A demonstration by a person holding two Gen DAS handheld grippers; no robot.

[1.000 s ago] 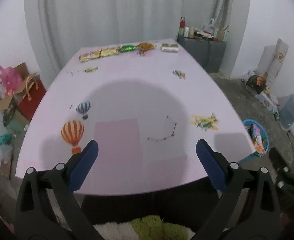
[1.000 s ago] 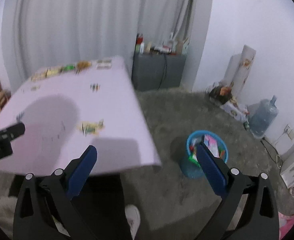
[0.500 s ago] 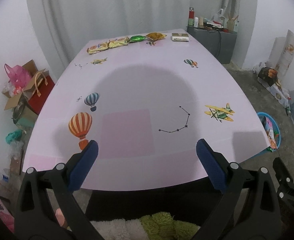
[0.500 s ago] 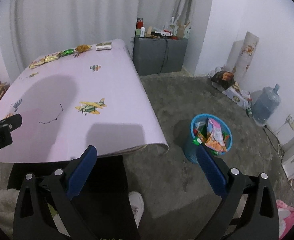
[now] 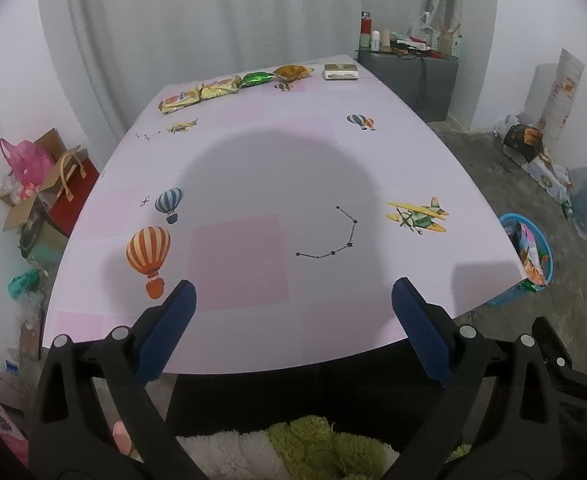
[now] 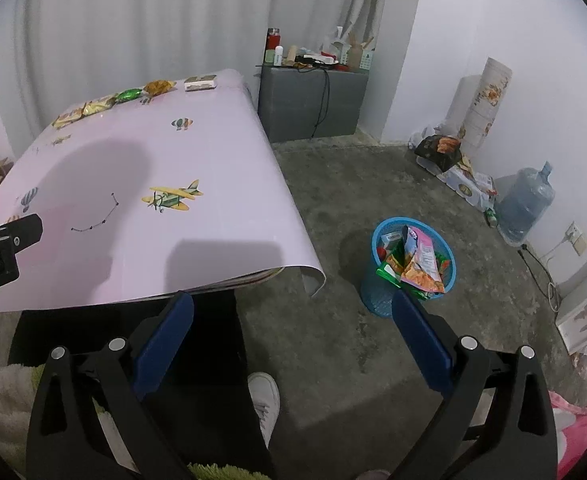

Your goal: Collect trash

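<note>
The trash still to be gathered is a row of snack wrappers along the far edge of the pink table (image 5: 277,168), up at about twelve o'clock in the left wrist view: two yellow packets (image 5: 199,94) lying side by side, a green foil wrapper (image 5: 257,78) just beside them, an orange-brown wrapper (image 5: 293,72) next, and a small pale box (image 5: 340,71) at the one o'clock end. I judge the wrappers to be very light, thin and crinkly, likely slick foil that slides on the smooth cloth and collapses under a pinch, so a crimped end seam or a raised fold is the best place to take hold; the box looks stiffer and should take a grip across its short sides. The blue basket (image 6: 413,264) they belong in stands on the concrete floor at about three o'clock off the table's near corner, already heaped with packets. The left gripper (image 5: 293,330) hangs over the near table edge at six o'clock, aimed level along the tabletop, its blue-padded jaws spread wide with nothing between them, well apart from the wrappers. The right gripper (image 6: 291,340) is held lower and turned toward the floor by the basket, jaws likewise wide apart and empty.
</note>
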